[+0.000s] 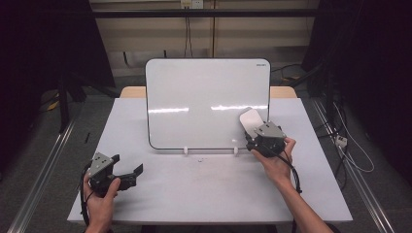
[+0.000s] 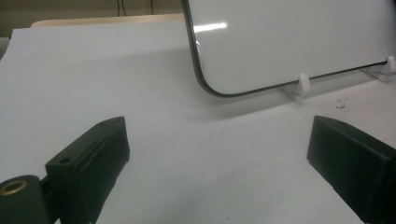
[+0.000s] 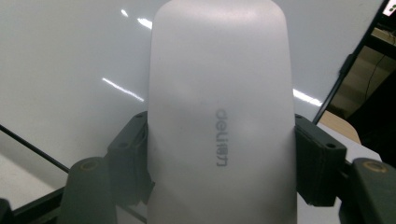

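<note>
A white board (image 1: 206, 99) with a dark rim stands upright on small white feet at the middle of the table. My right gripper (image 1: 255, 130) is shut on a white eraser (image 1: 250, 121) and holds it against the board's lower right corner. In the right gripper view the eraser (image 3: 222, 116) stands between the two black jaws, which clamp its sides, with the board (image 3: 70, 56) right behind it. My left gripper (image 1: 131, 175) rests open near the table's front left corner, nothing between its jaws. In the left gripper view the board's lower corner (image 2: 289, 46) stands ahead.
The grey table (image 1: 204, 194) has bare room in front of the board. A small dark smudge (image 2: 341, 104) lies near one of the board's feet (image 2: 303, 83). Cables (image 1: 350, 145) trail on the floor at the right, and dark curtains flank both sides.
</note>
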{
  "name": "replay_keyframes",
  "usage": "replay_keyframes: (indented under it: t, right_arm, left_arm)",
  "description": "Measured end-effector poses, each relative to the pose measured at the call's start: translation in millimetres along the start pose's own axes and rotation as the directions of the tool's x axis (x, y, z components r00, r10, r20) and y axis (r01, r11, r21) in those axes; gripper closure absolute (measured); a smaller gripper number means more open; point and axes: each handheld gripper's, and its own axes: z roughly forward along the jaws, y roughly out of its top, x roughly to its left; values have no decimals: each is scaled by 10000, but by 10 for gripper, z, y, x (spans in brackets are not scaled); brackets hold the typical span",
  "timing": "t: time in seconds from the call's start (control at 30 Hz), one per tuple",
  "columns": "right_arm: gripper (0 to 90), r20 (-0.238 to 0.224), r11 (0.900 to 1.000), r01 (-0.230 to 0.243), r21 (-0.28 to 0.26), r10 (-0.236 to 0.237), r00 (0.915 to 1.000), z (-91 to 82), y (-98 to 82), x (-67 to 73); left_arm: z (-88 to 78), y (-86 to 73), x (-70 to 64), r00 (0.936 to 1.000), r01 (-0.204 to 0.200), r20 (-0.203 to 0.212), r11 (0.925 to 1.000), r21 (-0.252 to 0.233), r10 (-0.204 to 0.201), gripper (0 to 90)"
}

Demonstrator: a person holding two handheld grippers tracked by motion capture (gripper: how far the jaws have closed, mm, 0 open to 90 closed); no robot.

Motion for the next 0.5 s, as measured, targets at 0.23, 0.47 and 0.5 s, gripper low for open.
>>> replay_keyframes:
  t: [0.23, 0.47, 0.5]
  right_arm:
    - [317, 358, 9994, 313, 147, -318, 9989, 94, -24, 78]
    - [316, 388, 9994, 297, 169, -304, 9988, 115, -42, 84]
    - [315, 389, 9994, 291, 170, -298, 9988, 114, -42, 84]
  left_arm:
    - [26, 6, -29, 10000, -23, 13, 9999, 108, 23, 56]
    - [35, 8, -21, 10000, -26, 20, 9999, 126, 26, 56]
    - [39, 7, -28, 10000, 31, 23, 10000, 89, -31, 56]
